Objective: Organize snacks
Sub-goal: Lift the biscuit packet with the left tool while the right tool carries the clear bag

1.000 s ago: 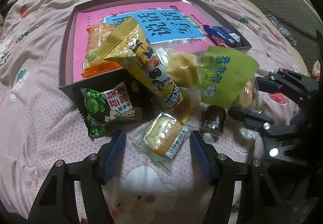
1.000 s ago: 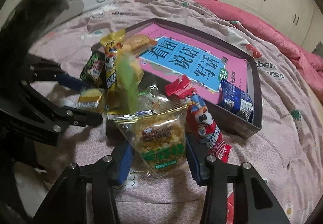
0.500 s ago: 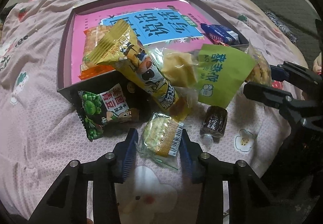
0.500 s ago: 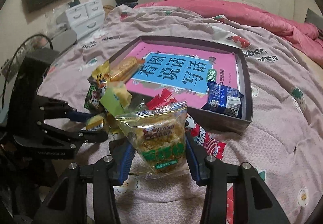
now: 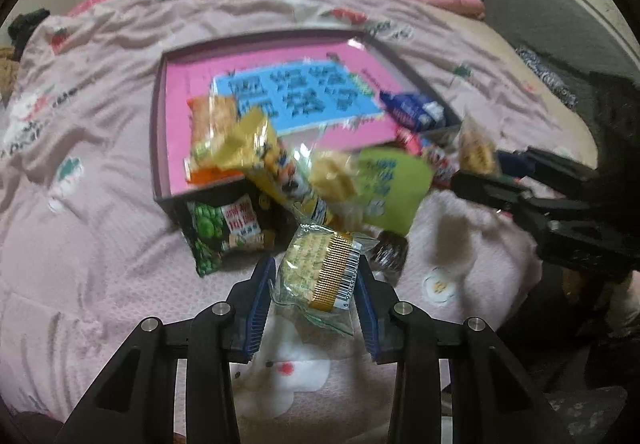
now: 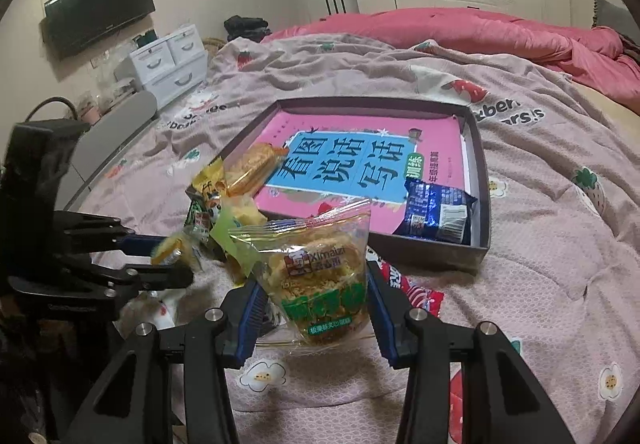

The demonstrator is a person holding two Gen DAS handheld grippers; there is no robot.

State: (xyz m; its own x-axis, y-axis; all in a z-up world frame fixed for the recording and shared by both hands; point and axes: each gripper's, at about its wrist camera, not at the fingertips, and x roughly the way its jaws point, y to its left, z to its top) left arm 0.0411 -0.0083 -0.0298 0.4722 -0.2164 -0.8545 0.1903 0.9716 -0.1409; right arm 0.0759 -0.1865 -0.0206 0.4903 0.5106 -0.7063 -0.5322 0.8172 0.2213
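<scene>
Right gripper around clear "Ximaizi" cracker pack.

My left wrist view is smeared with motion blur, so I can't read the blue lettering on the pink book in the dark tray, nor the green packet. The dark-wrapped sweet is half hidden behind the cracker packet. In the right wrist view the Ximaizi cake packet covers most of the red snack wrapper, and the small yellow packet by the left gripper is too blurred to identify. The pile's lower snacks overlap beyond telling apart.
</scene>
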